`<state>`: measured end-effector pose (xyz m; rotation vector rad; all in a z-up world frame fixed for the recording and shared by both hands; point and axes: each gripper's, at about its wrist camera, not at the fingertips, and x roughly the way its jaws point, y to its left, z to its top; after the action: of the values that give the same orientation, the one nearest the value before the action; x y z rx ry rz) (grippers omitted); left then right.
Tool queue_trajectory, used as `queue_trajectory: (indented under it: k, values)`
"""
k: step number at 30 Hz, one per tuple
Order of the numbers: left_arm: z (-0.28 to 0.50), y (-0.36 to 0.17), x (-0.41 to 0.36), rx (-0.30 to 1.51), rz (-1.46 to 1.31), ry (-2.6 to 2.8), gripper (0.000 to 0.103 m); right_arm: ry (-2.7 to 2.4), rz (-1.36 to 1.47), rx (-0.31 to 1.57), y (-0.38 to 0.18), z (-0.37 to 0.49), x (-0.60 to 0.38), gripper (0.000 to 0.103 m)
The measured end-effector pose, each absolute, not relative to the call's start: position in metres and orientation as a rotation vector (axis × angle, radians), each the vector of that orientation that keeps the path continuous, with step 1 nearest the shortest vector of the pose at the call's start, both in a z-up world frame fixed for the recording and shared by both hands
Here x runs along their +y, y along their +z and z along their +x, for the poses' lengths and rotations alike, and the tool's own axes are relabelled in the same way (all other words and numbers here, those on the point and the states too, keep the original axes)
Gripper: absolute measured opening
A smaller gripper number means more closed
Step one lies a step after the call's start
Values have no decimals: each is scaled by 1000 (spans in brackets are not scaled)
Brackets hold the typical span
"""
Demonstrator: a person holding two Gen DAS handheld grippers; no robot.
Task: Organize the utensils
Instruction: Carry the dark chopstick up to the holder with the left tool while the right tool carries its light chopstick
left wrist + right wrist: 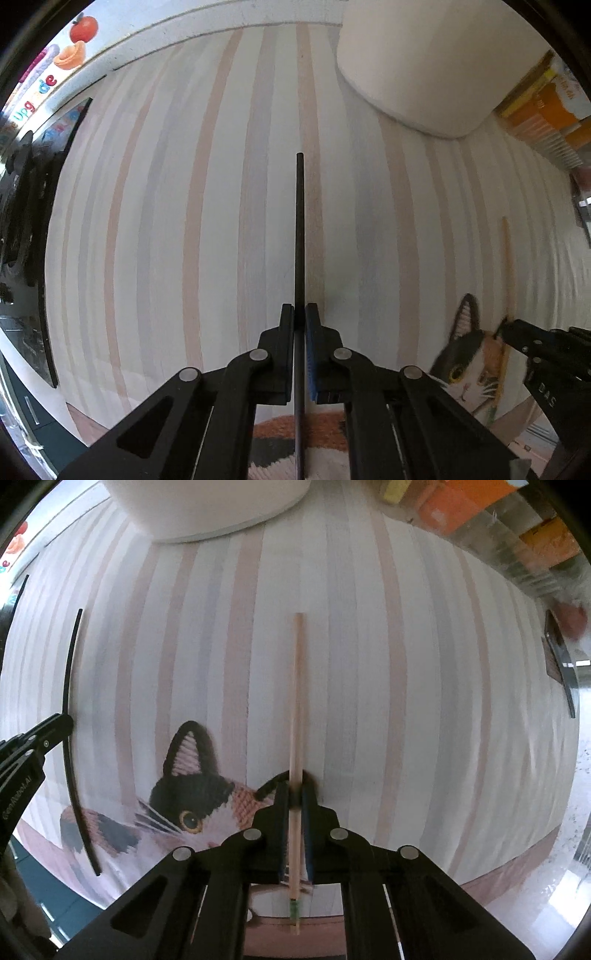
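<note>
My left gripper (299, 314) is shut on a black chopstick (299, 229) that points straight ahead over a striped cloth with a cat picture. My right gripper (296, 792) is shut on a wooden chopstick (297, 694) with a green band near its rear end, also pointing ahead. The black chopstick (70, 716) and left gripper (64, 722) show at the left of the right wrist view. The wooden chopstick (508, 258) and right gripper (504, 330) show at the right of the left wrist view. A white round container (424, 66) stands ahead on the cloth; it also shows in the right wrist view (207, 506).
The striped cloth (184, 221) covers the table. Orange and yellow boxes (546, 114) stand at the back right, and also show in the right wrist view (480, 506). A black object (26, 206) lies at the left edge. A dark flat item (559, 661) lies at the right.
</note>
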<state>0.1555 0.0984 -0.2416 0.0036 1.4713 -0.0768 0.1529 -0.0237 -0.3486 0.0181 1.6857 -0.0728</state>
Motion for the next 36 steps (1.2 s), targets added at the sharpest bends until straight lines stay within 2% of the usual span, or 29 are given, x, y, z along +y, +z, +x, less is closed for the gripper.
queue_trajectory:
  k: [6, 20, 36]
  values:
    - [124, -196, 109, 1350, -17, -100, 3, -36, 73, 1610, -330, 130, -24, 7]
    - [124, -86, 108, 1074, -3, -100, 3, 8, -35, 1210, -213, 90, 3, 7]
    - [130, 48, 110, 785, -79, -163, 3, 19, 12, 816, -76, 147, -37, 7]
